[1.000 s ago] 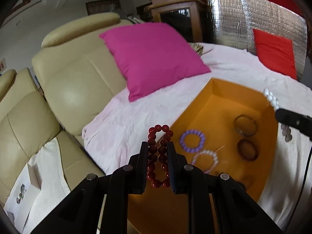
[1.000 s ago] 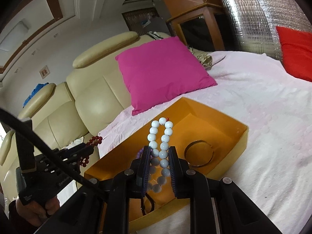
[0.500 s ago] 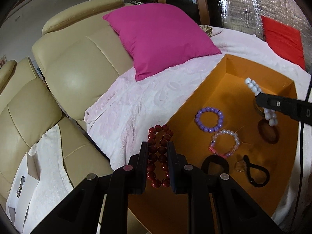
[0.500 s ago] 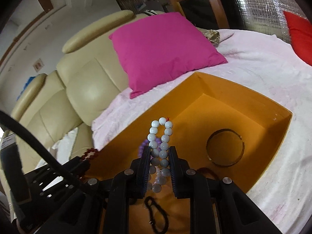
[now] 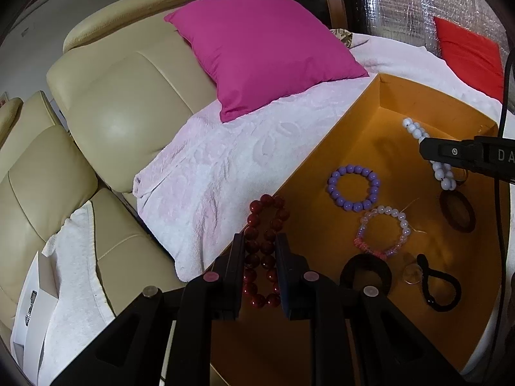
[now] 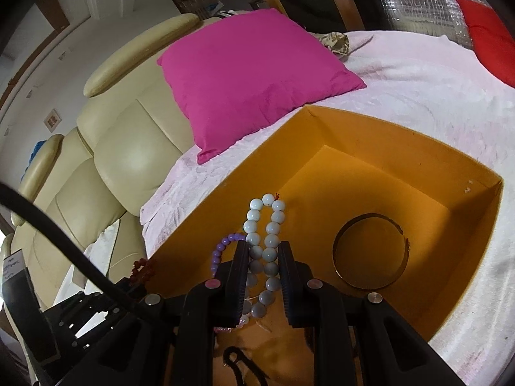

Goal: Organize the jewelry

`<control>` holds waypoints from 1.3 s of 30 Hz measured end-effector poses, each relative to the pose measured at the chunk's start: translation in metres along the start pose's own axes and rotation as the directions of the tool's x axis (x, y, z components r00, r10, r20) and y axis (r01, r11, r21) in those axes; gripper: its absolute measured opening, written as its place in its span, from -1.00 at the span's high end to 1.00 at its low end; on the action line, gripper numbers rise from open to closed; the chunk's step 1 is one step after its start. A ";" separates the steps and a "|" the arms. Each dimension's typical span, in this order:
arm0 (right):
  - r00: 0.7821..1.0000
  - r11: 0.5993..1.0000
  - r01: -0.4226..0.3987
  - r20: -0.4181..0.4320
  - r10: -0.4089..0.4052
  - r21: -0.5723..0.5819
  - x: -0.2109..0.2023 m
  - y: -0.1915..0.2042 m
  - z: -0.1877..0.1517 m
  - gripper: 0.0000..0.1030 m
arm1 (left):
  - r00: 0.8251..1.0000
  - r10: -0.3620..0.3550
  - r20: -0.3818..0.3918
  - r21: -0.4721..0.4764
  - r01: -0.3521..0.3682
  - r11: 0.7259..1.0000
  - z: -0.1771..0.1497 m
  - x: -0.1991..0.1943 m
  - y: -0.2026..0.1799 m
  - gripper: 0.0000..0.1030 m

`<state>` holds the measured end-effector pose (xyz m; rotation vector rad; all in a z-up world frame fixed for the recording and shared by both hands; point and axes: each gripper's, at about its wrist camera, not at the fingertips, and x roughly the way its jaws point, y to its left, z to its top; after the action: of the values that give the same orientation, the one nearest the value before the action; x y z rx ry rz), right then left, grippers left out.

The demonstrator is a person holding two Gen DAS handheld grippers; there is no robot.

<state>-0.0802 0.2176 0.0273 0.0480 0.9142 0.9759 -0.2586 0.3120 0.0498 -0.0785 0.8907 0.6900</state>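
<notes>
My left gripper [image 5: 260, 241] is shut on a dark red bead bracelet [image 5: 264, 225] and holds it over the near left rim of the orange box [image 5: 322, 148]. My right gripper [image 6: 264, 251] is shut on a white bead bracelet [image 6: 265, 225], held above the box floor; it also shows in the left wrist view [image 5: 418, 135]. In the box lie a purple bead bracelet [image 5: 353, 188], a pink and white bead bracelet [image 5: 383, 230], a dark brown bangle [image 5: 457, 210], a black band [image 5: 367, 273], a black cord loop [image 5: 439, 288] and a thin metal bangle [image 6: 370, 255].
The box rests on a pale pink blanket [image 5: 225, 167] over a bed. A magenta pillow [image 5: 260, 48] lies behind it and a red pillow [image 5: 466, 51] at the far right. Cream leather seats [image 5: 112, 103] stand to the left.
Both grippers have come lower and closer over the orange box with their bracelets still held. More of the box floor shows in both views.
</notes>
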 end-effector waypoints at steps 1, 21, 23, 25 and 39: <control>1.000 1.000 0.001 0.000 -0.001 0.005 0.001 -0.001 0.001 0.60 | 1.000 0.000 -0.003 -0.001 0.000 1.000 0.000 0.001 0.000 0.62; 1.000 1.000 0.024 -0.006 -0.024 0.003 0.016 -0.003 0.008 0.56 | 1.000 -0.007 -0.024 0.028 0.008 1.000 0.002 0.011 -0.009 0.62; 1.000 1.000 0.021 -0.009 -0.021 0.005 0.016 -0.003 0.009 0.45 | 1.000 -0.004 -0.023 0.028 0.005 1.000 0.002 0.011 -0.009 0.62; 1.000 1.000 0.023 -0.006 -0.023 0.006 0.016 -0.003 0.009 0.22 | 1.000 -0.018 -0.021 0.024 0.019 1.000 0.002 0.010 -0.009 0.62; 0.992 0.999 0.017 0.126 -0.021 0.034 -0.053 -0.005 0.009 -0.25 | 0.996 -0.020 0.086 0.002 0.020 1.000 0.013 -0.041 -0.007 -0.44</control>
<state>-0.0824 0.1789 0.0651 0.1270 0.8130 0.9295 -0.2635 0.2894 0.0872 -0.0563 0.8064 0.6692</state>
